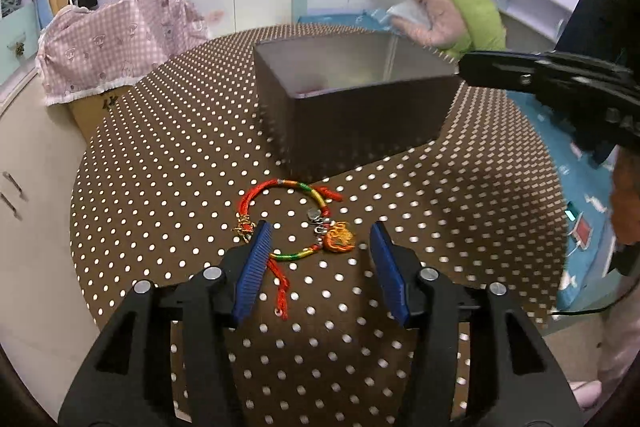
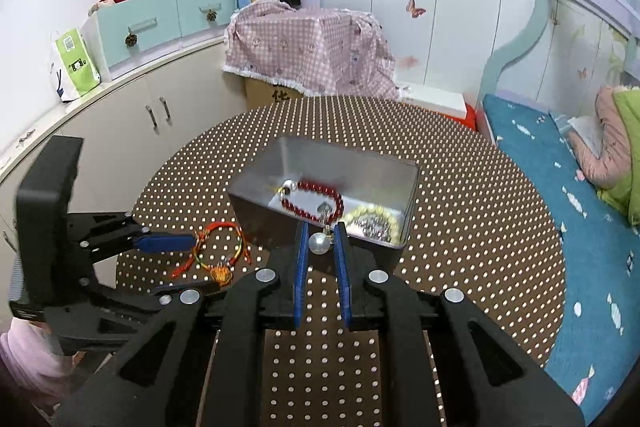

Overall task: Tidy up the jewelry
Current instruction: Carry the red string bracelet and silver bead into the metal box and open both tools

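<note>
1. Left wrist view, lower centre: left gripper (image 1: 320, 247) jaws wide, straddling the cord bracelet (image 1: 298, 223) on the desk (image 1: 460, 227). Light, limp, snaggy; best pinched at the woven band.
2. Right gripper (image 2: 319, 245) jaws narrow, pinching a pearl (image 2: 319, 243): hard, slippery.
3. Farther, centre: metal box (image 2: 256, 203) holding bead bracelets.

Brown white-dotted tablecloth (image 1: 160, 187), grey tin (image 2: 256, 183), red beads (image 2: 316, 201), blue fingers (image 1: 256, 267)
</note>
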Action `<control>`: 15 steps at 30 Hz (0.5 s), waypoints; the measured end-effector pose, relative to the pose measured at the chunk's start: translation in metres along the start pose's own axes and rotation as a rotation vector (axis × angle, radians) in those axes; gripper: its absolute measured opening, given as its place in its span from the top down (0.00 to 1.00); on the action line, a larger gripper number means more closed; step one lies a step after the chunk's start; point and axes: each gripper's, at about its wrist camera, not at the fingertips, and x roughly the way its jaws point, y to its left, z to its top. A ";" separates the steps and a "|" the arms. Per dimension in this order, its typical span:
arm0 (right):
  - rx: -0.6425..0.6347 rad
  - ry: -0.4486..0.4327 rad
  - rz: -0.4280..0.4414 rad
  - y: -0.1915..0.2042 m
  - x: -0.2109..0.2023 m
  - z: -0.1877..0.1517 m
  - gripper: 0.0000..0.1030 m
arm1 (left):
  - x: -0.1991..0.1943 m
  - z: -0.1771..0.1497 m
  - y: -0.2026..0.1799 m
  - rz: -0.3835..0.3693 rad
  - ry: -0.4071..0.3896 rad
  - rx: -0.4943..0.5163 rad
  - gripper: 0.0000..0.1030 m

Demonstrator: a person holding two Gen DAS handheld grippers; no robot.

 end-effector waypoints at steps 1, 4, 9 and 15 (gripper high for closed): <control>0.002 0.006 0.002 0.000 0.001 -0.001 0.89 | 0.005 0.001 -0.002 0.009 0.017 0.013 0.74; 0.003 0.011 0.004 -0.002 0.002 -0.001 0.89 | 0.005 0.001 -0.006 0.044 0.010 0.045 0.87; 0.008 0.004 0.004 -0.007 0.001 0.005 0.89 | -0.008 0.013 0.000 0.062 -0.027 0.023 0.87; 0.001 -0.027 0.003 -0.012 -0.005 0.018 0.89 | -0.049 0.051 0.003 0.078 -0.160 0.007 0.87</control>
